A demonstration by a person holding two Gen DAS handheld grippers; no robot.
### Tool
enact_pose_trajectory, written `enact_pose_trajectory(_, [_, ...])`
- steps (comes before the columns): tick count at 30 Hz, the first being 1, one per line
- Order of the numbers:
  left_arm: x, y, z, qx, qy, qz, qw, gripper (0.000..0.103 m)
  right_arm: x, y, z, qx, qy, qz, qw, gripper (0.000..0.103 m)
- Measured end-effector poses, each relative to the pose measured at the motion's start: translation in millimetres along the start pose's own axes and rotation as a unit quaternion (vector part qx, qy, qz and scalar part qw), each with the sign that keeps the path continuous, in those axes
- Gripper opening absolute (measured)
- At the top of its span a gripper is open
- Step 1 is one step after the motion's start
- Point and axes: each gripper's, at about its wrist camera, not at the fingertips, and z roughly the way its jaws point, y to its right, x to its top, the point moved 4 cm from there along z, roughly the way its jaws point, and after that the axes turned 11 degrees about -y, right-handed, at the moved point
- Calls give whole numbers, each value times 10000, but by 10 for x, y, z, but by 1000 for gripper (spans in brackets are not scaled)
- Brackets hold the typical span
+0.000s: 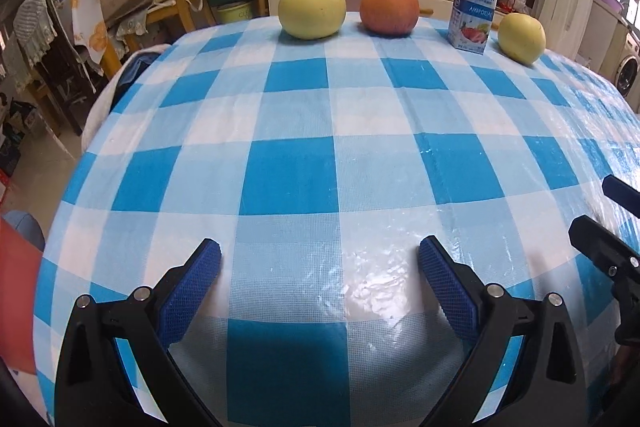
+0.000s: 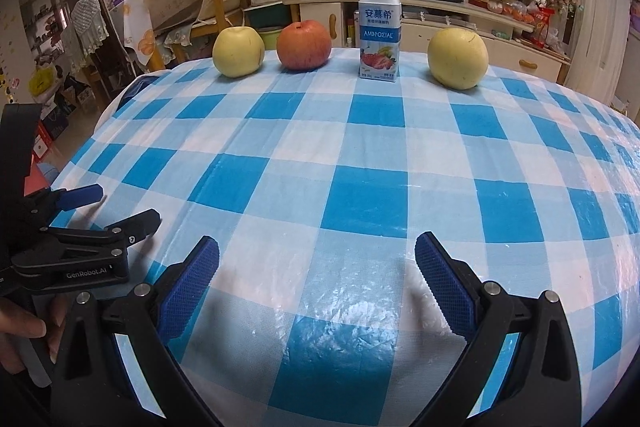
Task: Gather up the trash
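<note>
A white and blue yogurt bottle point(image 1: 473, 7) stands upright at the table's far edge; it also shows in the right wrist view point(image 2: 379, 31). My left gripper point(image 1: 320, 263) is open and empty over the near part of the table, far from the bottle. My right gripper point(image 2: 317, 259) is open and empty, also near the front, with the bottle straight ahead and far off. The left gripper also shows in the right wrist view point(image 2: 116, 205) at the left edge, open. The right gripper shows at the right edge of the left wrist view point(image 1: 600, 207).
A yellow apple point(image 2: 238, 51), a red apple point(image 2: 304, 43) and another yellow apple point(image 2: 458, 58) stand in a row with the bottle. The table has a blue checked cloth point(image 2: 360, 155). Chairs and cluttered shelves stand behind.
</note>
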Motion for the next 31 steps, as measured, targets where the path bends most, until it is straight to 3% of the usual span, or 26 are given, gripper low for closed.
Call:
enact_pose_trajectory(2, [1,-29,13,-135,-34,-87,9999,98,0,0,16,25,-39,0,10000,99])
enact_pose_trajectory(31, [19,-34,24,-97,-51,-70,9999,100,-48,-17,49,115,-317,88,9994,99])
